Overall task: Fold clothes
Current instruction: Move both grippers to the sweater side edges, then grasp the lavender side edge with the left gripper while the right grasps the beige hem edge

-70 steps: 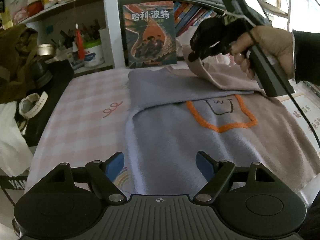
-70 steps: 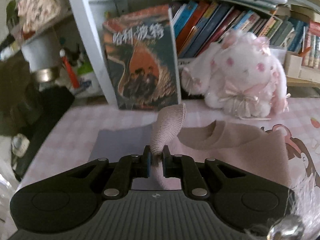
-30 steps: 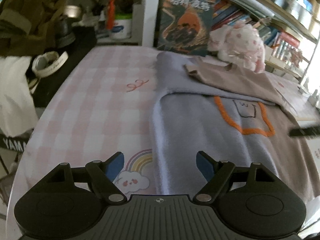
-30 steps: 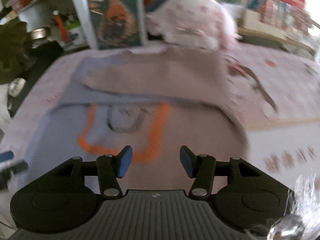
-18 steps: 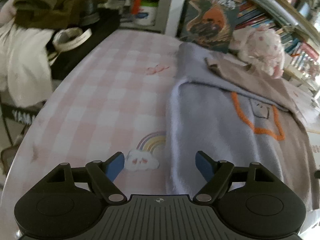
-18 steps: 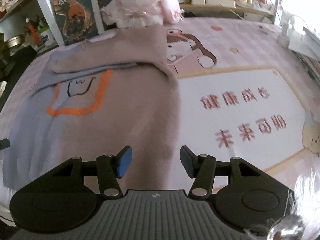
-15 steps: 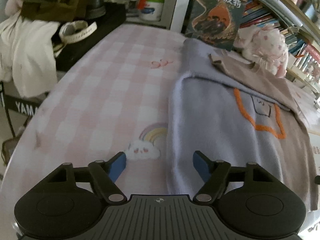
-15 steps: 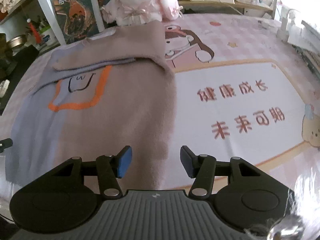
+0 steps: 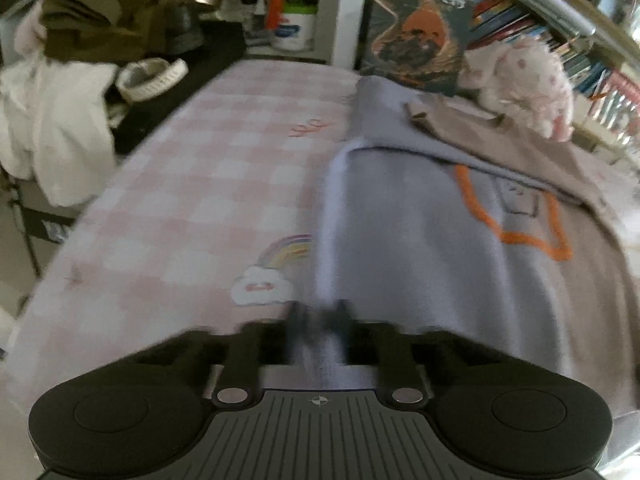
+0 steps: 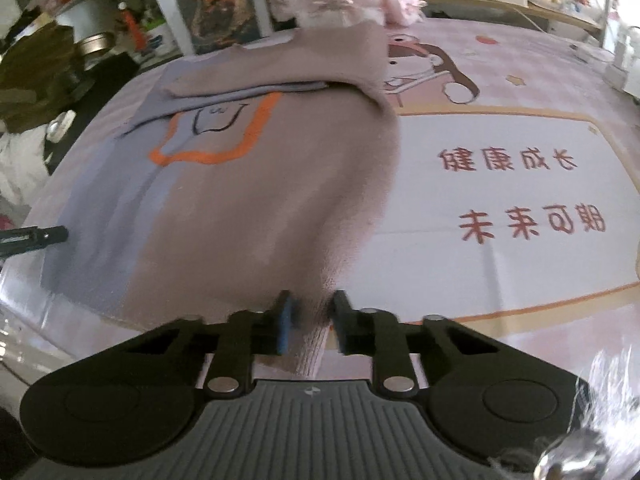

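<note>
While the sweater (image 10: 248, 184) lies flat on the desk (image 9: 192, 184), the left tool (image 9: 319, 320) and right tool (image 10: 308, 312) sit low at its near hem, each clenched on fabric.

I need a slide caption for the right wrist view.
Right gripper closing on the sweater hem on the table.

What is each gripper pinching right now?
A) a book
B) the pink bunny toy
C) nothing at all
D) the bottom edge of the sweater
D: the left gripper and the right gripper each have the near hem of the sweater between their fingers, one at each bottom corner.
</note>
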The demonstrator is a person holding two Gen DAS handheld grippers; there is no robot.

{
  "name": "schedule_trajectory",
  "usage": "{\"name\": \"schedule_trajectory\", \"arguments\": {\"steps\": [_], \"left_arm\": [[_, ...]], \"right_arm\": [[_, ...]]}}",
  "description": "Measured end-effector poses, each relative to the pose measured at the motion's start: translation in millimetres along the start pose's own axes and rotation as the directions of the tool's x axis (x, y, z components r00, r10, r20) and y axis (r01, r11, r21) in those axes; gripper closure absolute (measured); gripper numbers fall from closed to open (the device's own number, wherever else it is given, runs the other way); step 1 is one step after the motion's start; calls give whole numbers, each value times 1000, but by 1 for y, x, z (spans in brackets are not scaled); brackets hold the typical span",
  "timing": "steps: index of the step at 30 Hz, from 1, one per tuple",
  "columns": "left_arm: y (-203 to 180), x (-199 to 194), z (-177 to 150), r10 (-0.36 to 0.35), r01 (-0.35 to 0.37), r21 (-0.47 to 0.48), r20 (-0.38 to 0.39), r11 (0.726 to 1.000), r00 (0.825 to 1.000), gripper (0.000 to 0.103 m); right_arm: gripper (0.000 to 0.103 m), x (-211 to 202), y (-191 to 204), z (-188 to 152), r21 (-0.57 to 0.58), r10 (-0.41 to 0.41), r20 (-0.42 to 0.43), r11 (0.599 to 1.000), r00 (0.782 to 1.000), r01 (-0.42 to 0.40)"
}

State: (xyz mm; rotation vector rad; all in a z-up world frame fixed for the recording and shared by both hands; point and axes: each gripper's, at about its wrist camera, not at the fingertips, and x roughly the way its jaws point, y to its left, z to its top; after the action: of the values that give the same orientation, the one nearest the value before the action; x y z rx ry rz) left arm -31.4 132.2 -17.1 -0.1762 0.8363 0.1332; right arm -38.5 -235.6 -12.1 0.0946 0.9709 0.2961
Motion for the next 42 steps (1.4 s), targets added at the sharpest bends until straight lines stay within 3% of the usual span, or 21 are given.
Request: {"name": "schedule_trajectory", "arguments": {"steps": [5, 7, 14, 17, 19, 21, 28, 29, 30, 31, 37, 42], "left_arm": [[-19, -28, 7, -30, 29, 12, 95, 1000, 995, 99], [-21, -31, 5, -47, 45, 27, 97, 999, 994, 98], [-11, -24, -12, -61, 62, -13, 51, 998, 997, 94], [-7, -22, -16, -65, 66, -31, 36, 997, 997, 77], [-5, -21, -18, -67, 69, -43, 25, 997, 997, 55], [-2, -20, -21, -70, 71, -55, 15, 996, 997, 53], [1, -19, -24, -97, 96, -70, 1, 993, 995, 61], [-1, -21, -22, -105, 105, -65, 6, 992, 994, 74], [-2, -22, -21, -114, 114, -59, 11, 992, 993, 90], [-3, -23, -19, -122, 123, -53, 15, 991, 992, 97], [-11, -31, -10, -174, 175, -18, 41, 984, 984, 99], [-6, -26, -12, -191, 191, -36, -3, 981, 982, 97]], "right_arm": [[93, -23, -1, 7, 1, 6, 120, 1000, 993, -6], [93, -32, -2, 9, 2, 7, 168, 1000, 986, -8], [93, -23, -13, 5, 17, 4, 98, 1000, 995, -6], [92, -20, -14, -1, 47, 1, 72, 999, 997, -4], [89, -18, -16, -4, 71, 1, 47, 997, 999, -4], [84, -15, -19, -7, 101, -4, 37, 995, 999, 0], [75, -10, -19, -10, 143, -17, 25, 990, 1000, 13], [76, -9, -17, -10, 140, -16, 25, 990, 1000, 12], [83, -8, -16, -9, 135, -15, 23, 991, 1000, 12], [88, -8, -14, -9, 131, -15, 20, 991, 1000, 12], [92, -23, -10, -8, 165, 22, 77, 986, 997, -34], [92, -29, -13, -7, 167, 24, 78, 985, 997, -37]]}}
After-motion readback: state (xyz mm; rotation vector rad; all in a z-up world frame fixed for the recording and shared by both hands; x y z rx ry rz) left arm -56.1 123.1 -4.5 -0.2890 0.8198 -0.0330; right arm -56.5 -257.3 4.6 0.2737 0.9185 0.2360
